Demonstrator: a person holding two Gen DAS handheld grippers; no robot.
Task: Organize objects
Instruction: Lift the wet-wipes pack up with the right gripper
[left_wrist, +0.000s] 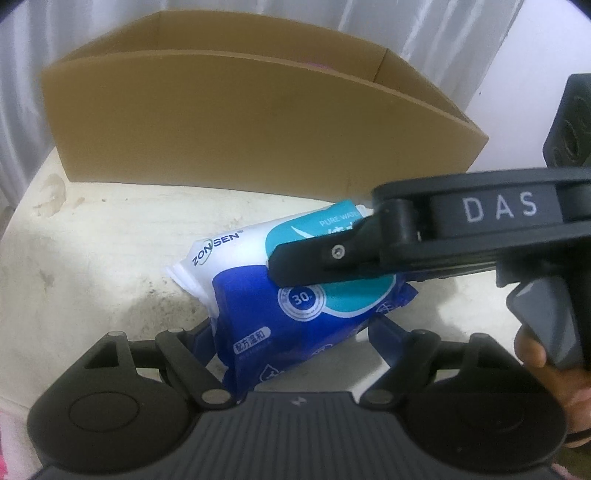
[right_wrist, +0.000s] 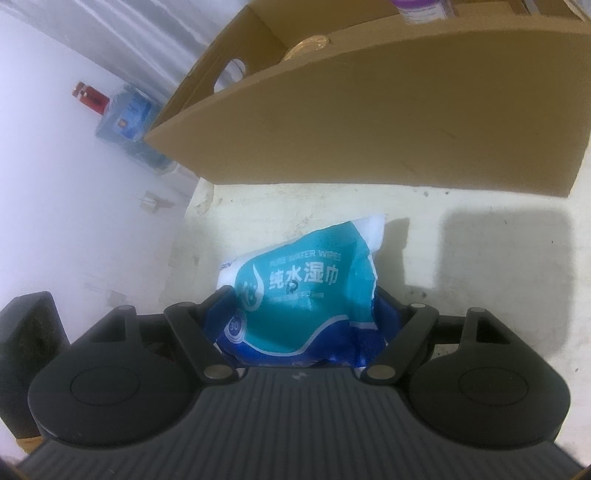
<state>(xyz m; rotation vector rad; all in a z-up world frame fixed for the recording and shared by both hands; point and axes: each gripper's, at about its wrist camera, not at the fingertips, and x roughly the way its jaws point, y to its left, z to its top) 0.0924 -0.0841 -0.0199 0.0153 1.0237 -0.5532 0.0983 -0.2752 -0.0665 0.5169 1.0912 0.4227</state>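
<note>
One wipes pack (left_wrist: 295, 295) (right_wrist: 306, 291) — pinched by two tools, left (left_wrist: 295, 332), right (right_wrist: 299, 314) — one cardboard box (left_wrist: 236, 122).

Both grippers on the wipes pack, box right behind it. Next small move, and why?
Probably a short joint lift. The left gripper and right gripper both pinch the wipes pack, which looks low over the table. The cardboard box wall stands taller than the pack, so it likely needs height before going over the rim.

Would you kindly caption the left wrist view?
Both tools, left and right, grip a wet wipes pack before the cardboard box.
</note>
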